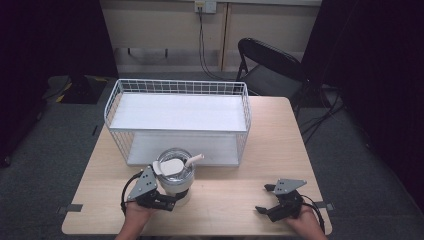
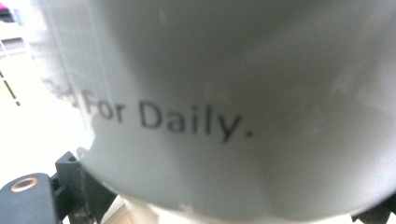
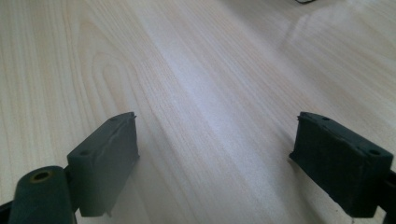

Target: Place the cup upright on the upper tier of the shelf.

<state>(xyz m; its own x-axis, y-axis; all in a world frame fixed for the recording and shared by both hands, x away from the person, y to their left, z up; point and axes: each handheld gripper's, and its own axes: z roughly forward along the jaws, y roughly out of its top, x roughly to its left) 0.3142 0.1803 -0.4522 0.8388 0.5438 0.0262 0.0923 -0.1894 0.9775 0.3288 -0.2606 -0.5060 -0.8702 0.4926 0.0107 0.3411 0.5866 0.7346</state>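
A white tumbler (image 1: 174, 176) with a clear lid and a white straw stands on the wooden table (image 1: 280, 145), just in front of a white wire rack (image 1: 114, 97). My left gripper (image 1: 176, 196) is shut on the tumbler low on its body, coming in from the left. In the left gripper view the tumbler wall (image 2: 233, 93) sits very close, printed "For Daily.", with the jaws at either bottom corner. My right gripper (image 1: 265, 198) rests open near the front right of the table. Bare wood lies between its fingers (image 3: 109, 161) in the right gripper view.
The wire rack has a white upper shelf and a lower floor, with its open side toward the tumbler. A black folding chair (image 1: 270, 65) stands behind the table's far right corner. Cables run along the floor at the right.
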